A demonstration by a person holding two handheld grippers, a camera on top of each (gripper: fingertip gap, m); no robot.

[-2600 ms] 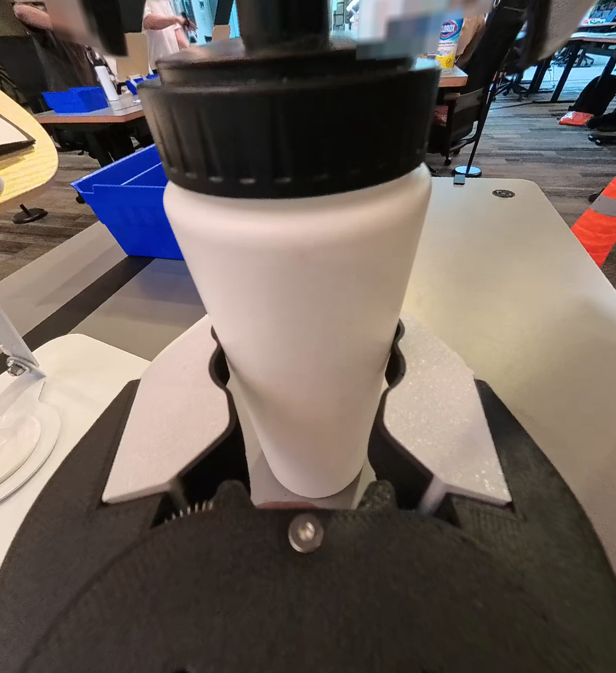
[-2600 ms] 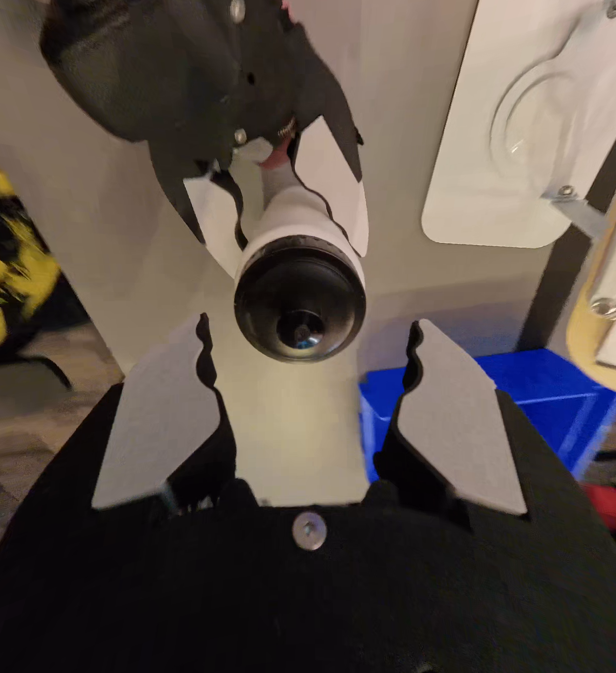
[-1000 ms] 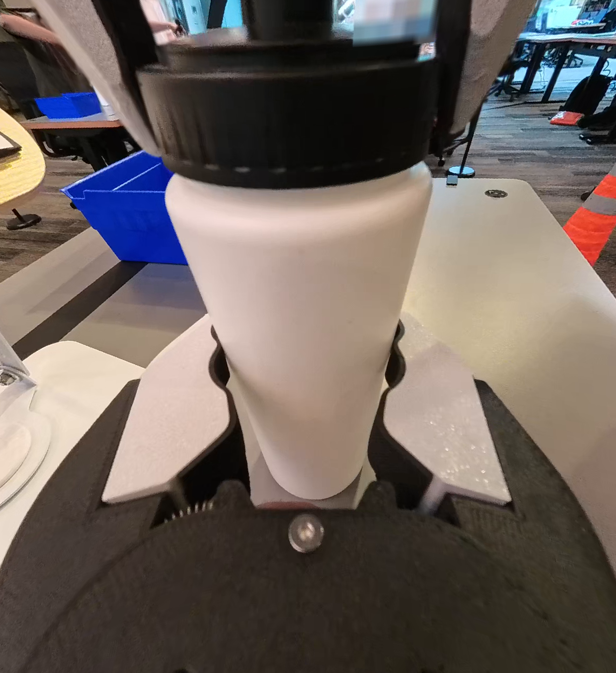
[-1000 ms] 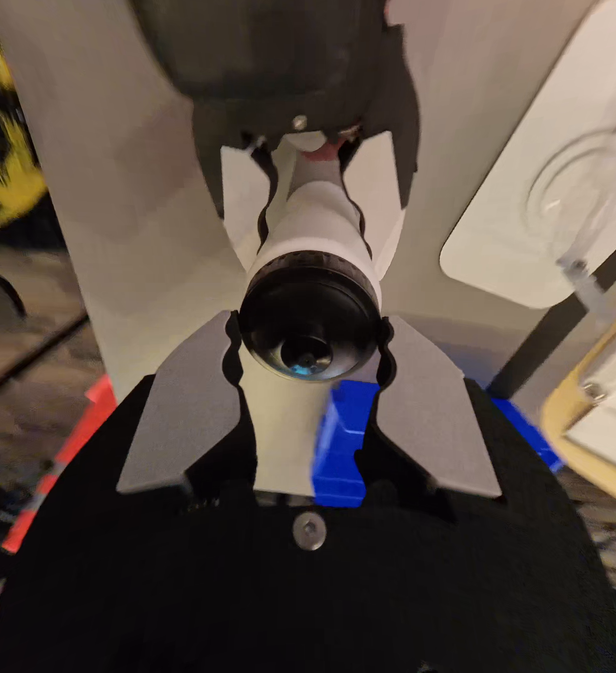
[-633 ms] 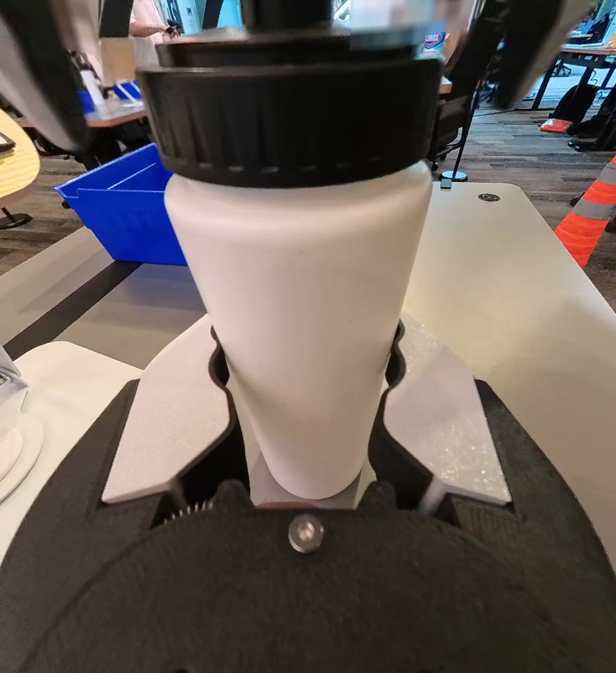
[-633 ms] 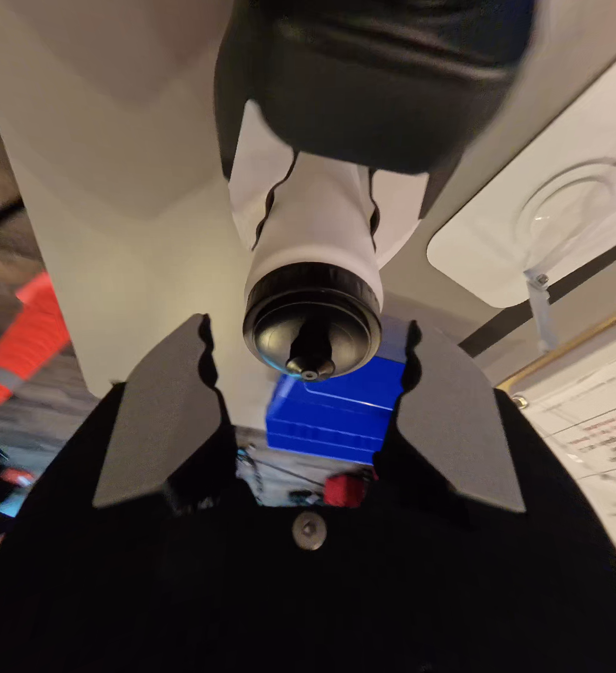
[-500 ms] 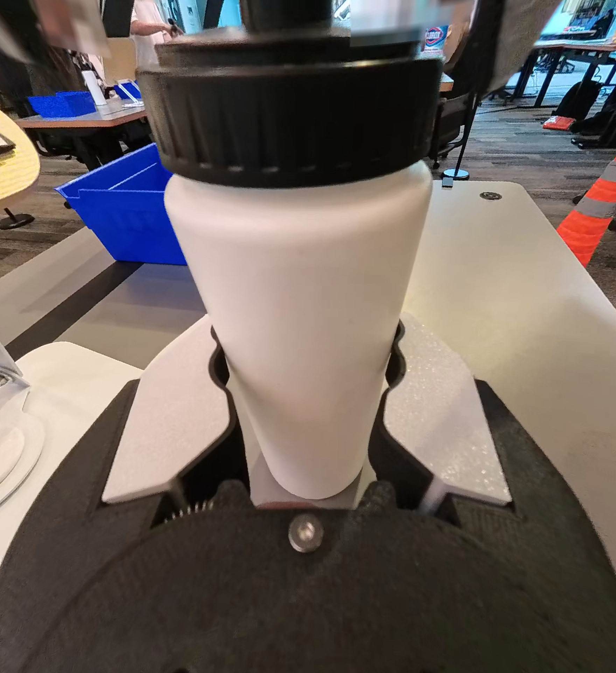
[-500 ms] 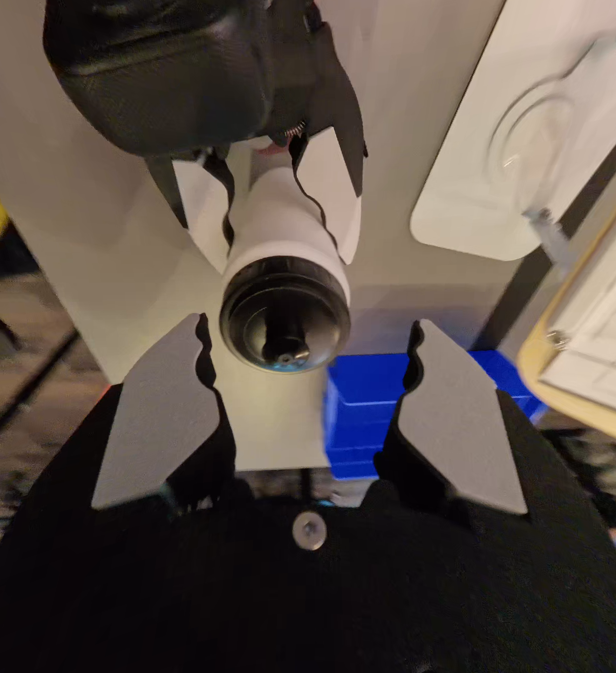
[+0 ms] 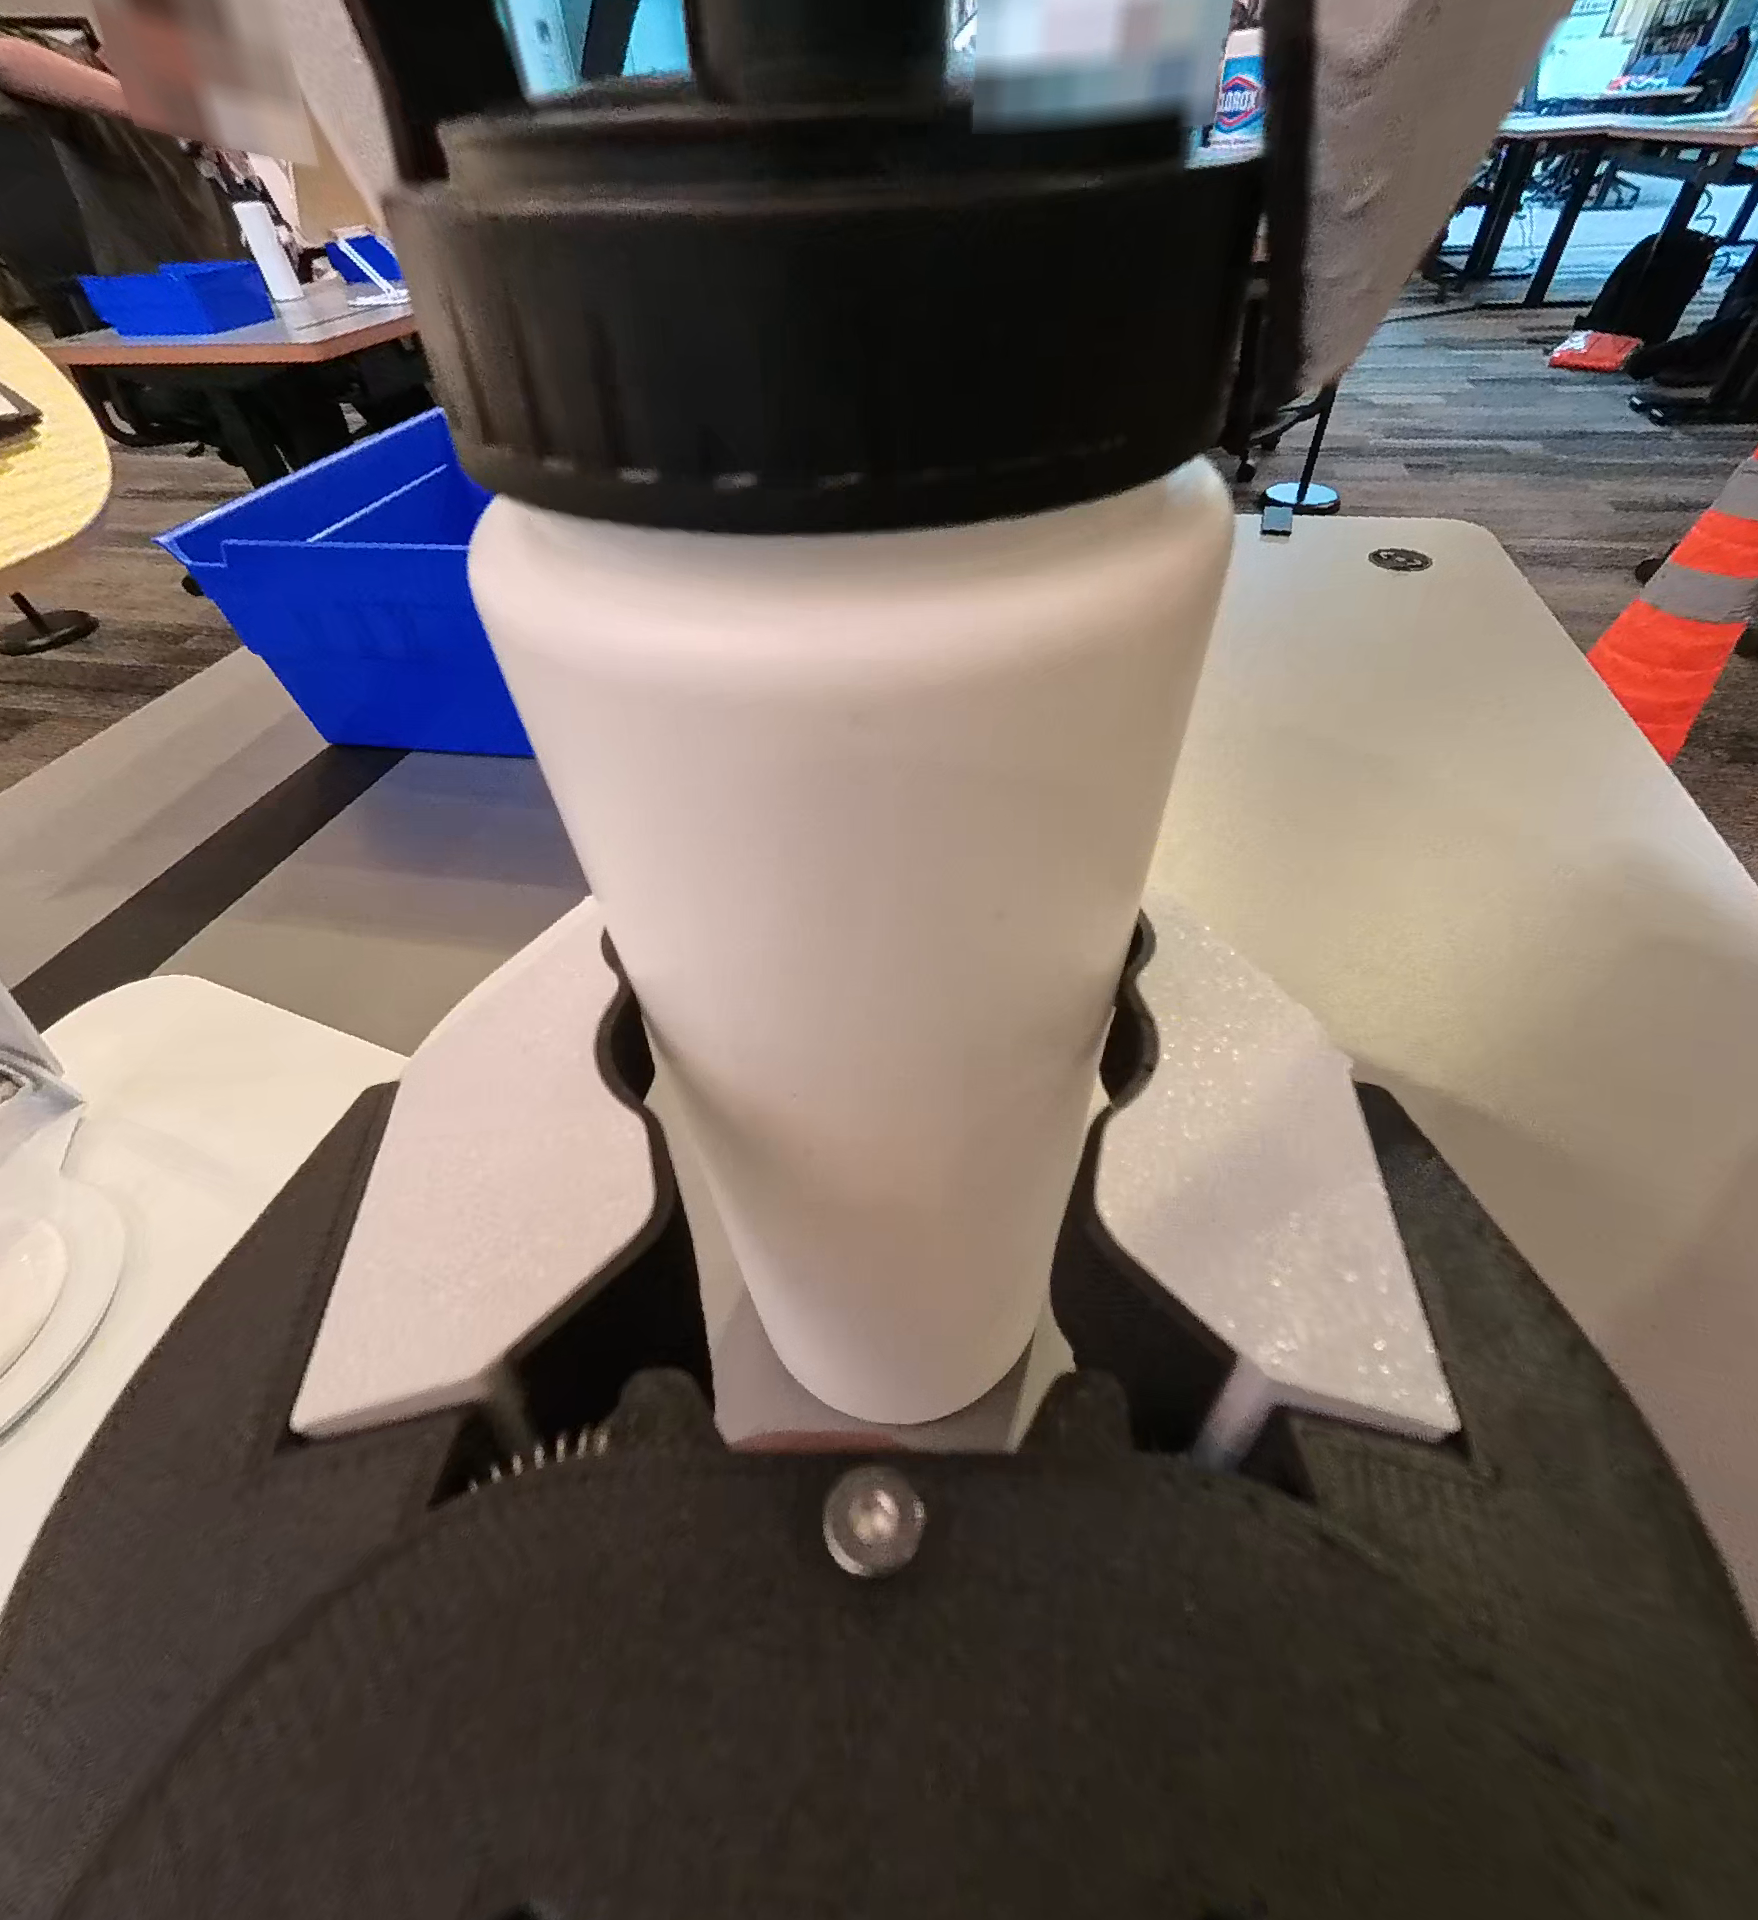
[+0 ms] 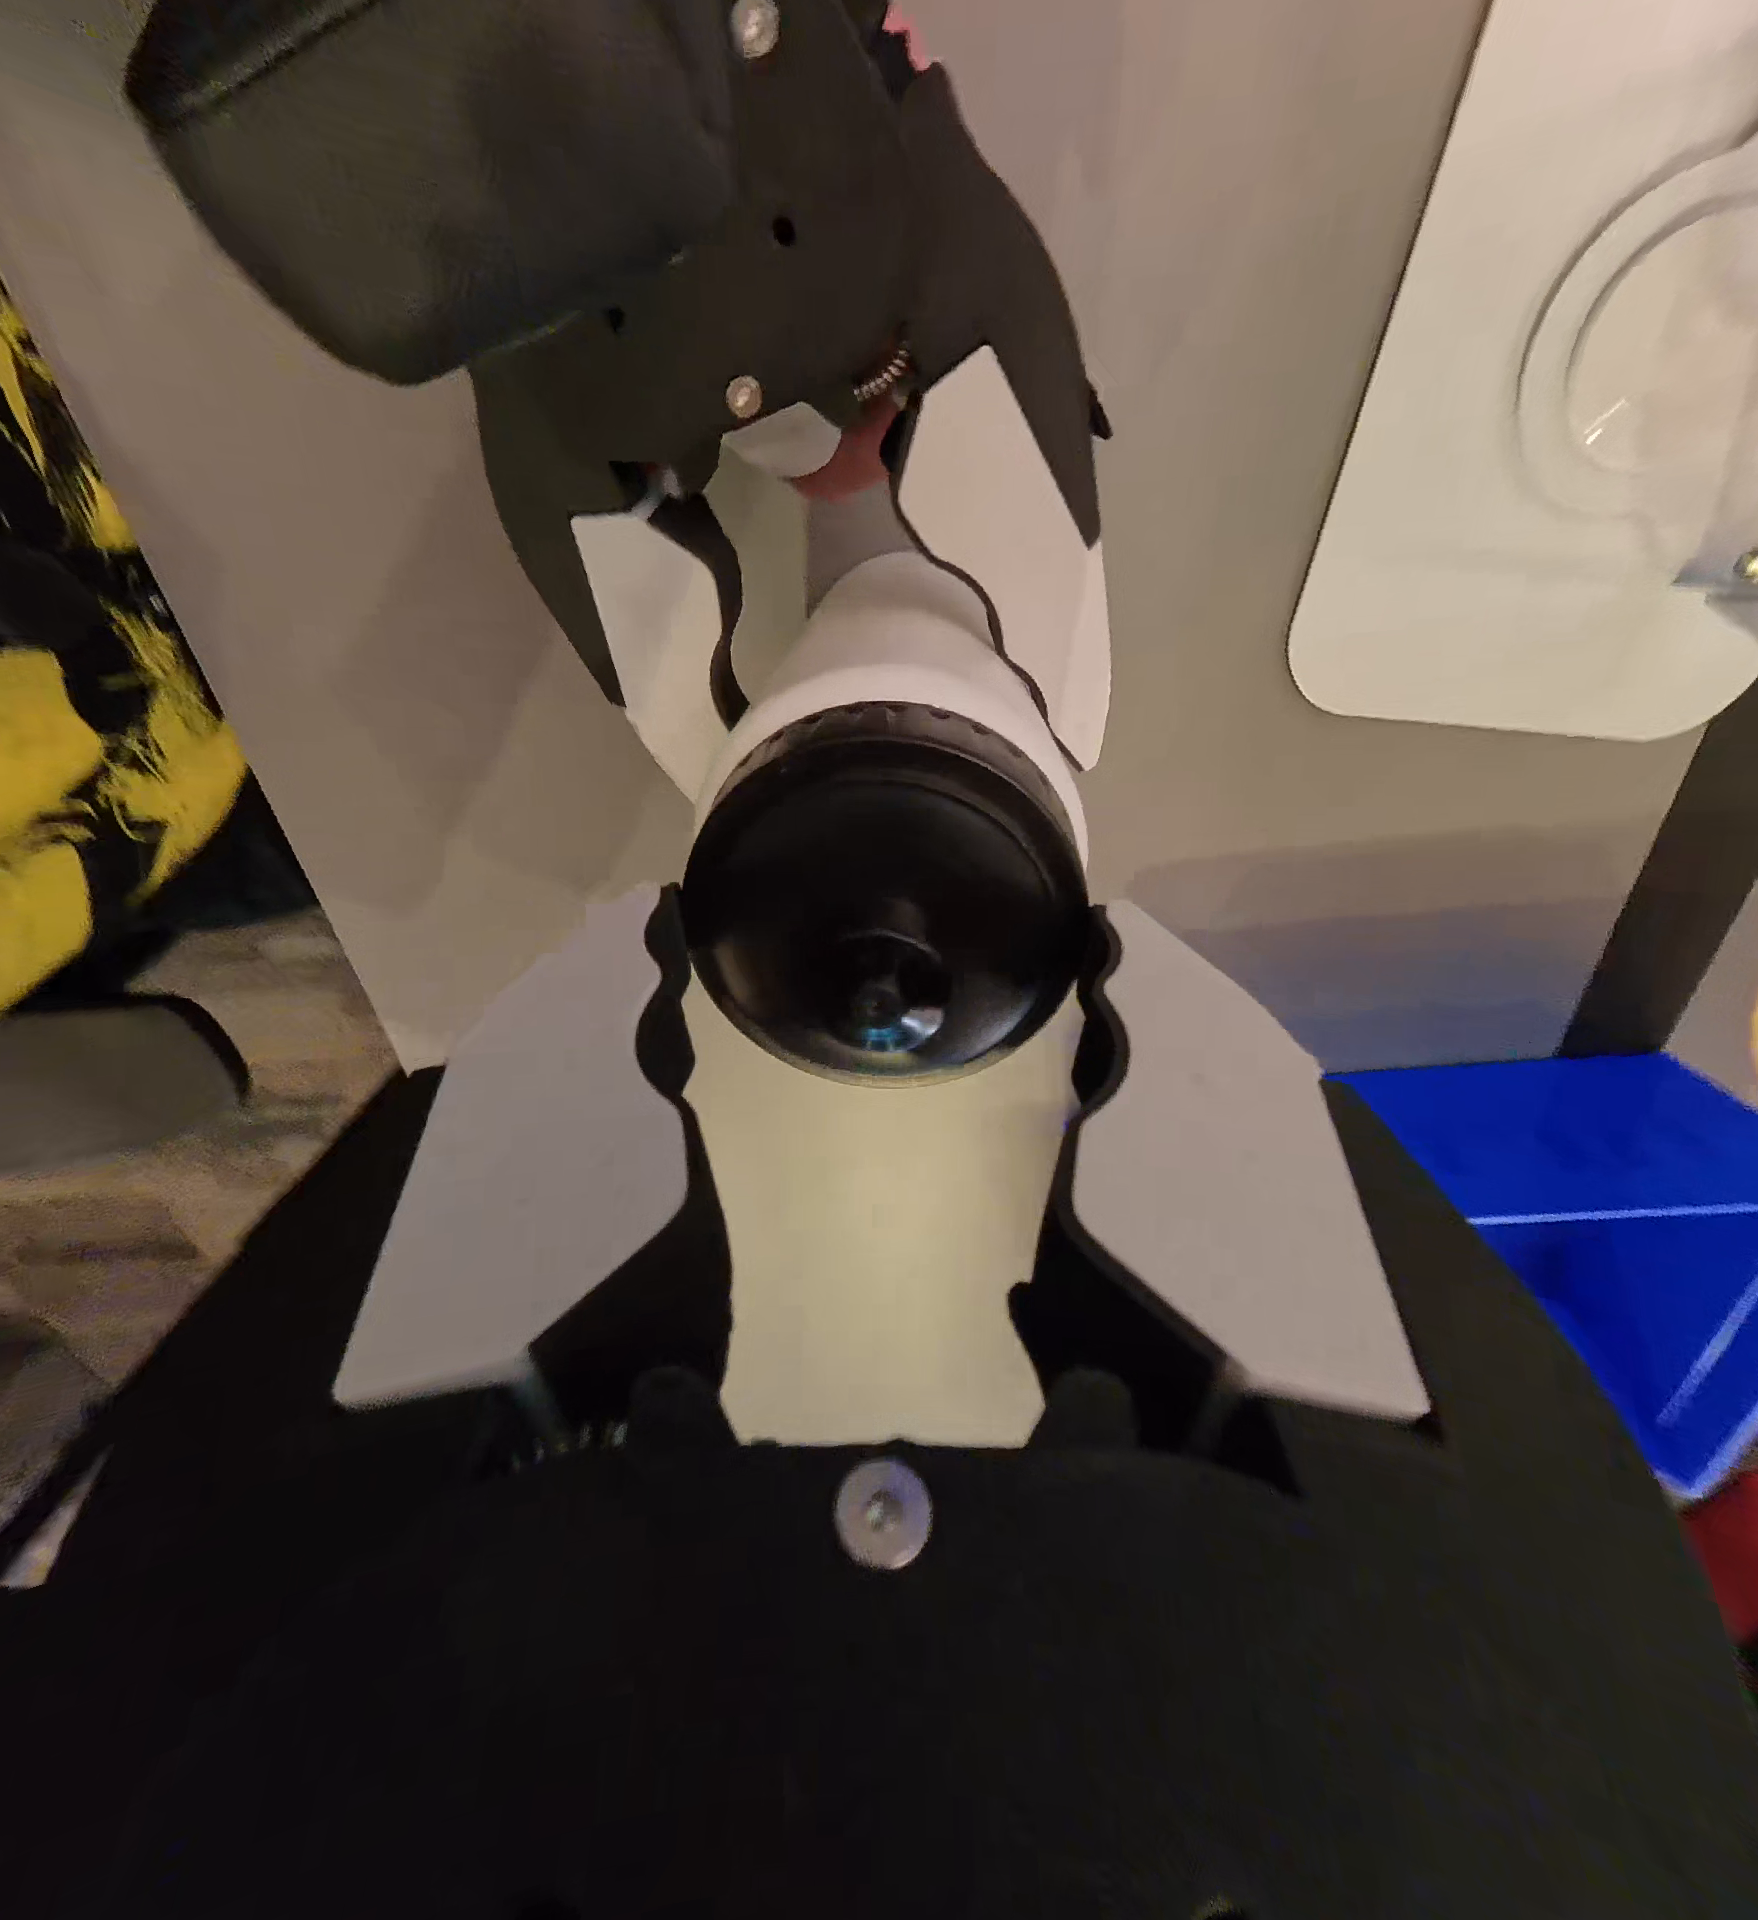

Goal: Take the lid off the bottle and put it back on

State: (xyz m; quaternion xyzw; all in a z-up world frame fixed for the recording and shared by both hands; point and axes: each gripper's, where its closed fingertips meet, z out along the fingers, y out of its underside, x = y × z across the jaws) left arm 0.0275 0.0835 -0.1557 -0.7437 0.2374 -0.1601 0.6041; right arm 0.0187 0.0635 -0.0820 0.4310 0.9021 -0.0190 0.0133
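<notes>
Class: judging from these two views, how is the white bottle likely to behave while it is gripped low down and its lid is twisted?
The white bottle looks rigid, so it probably won't dent. Its smooth wall may slip or spin in the left gripper. The ribbed black lid should give the right gripper better purchase.

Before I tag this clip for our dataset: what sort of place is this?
Probably an open office or lab workspace: rows of desks in the background, blue storage bins, an orange traffic cone on the carpeted floor.
</notes>
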